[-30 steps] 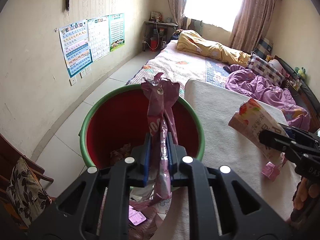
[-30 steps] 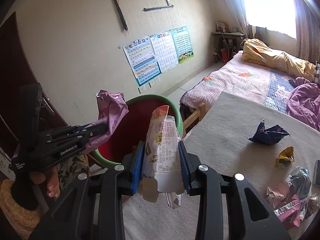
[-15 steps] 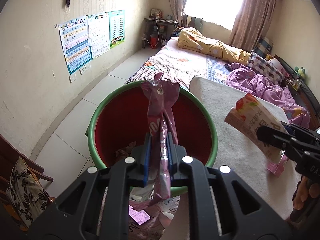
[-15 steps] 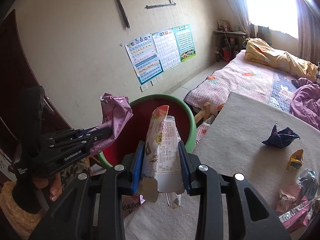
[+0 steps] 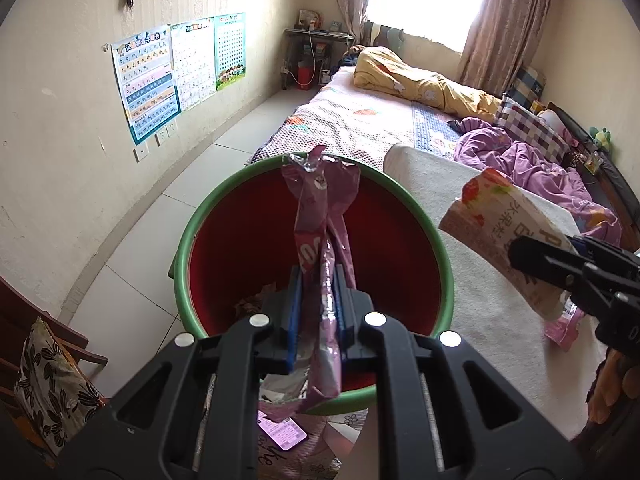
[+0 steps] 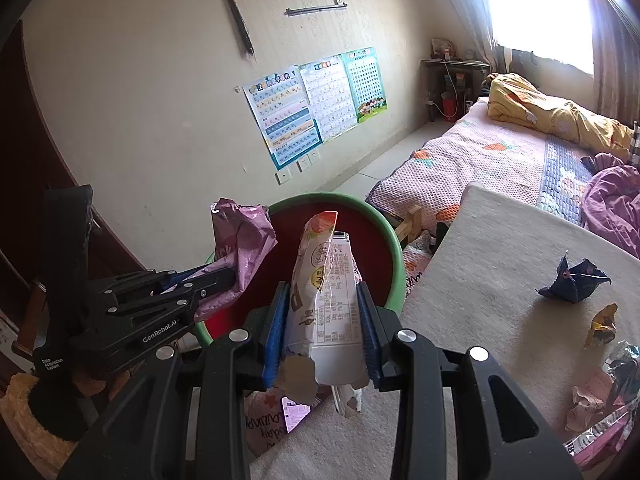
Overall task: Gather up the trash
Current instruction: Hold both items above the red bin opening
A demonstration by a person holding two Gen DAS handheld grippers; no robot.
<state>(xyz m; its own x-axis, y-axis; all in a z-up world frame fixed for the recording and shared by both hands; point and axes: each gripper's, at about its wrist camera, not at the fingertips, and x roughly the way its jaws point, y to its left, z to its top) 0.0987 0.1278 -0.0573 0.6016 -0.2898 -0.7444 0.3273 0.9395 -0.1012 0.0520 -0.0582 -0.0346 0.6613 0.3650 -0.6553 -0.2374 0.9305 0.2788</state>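
1. The bin (image 5: 224, 248), red inside with a green rim, stands on the floor just beside the corner of the table (image 5: 472, 280); placed there, I judge, so wrappers can go from the tabletop straight over its edge, and a little rubbish already lies at its bottom
2. The table (image 6: 480, 280), covered in a pale cloth, is where the rest of the trash waits: a dark blue wrapper (image 6: 572, 280), a yellow wrapper (image 6: 602, 322) and a heap of crumpled packets (image 6: 600, 408) at the right edge, all well apart from the bin (image 6: 380, 248)
3. The right gripper (image 6: 322, 320) has its blue pads pressed against both sides of a white snack bag (image 6: 324, 280), held upright with its top toward the bin; it sits near the rim rather than clearly over the opening, so it likely needs a further reach before letting go
4. The left gripper (image 5: 318, 304) is clamped on a pink wrapper (image 5: 320, 220), pinched at mid-length so the crumpled top stands up; it hangs above the bin's mouth, which looks the right spot for a drop
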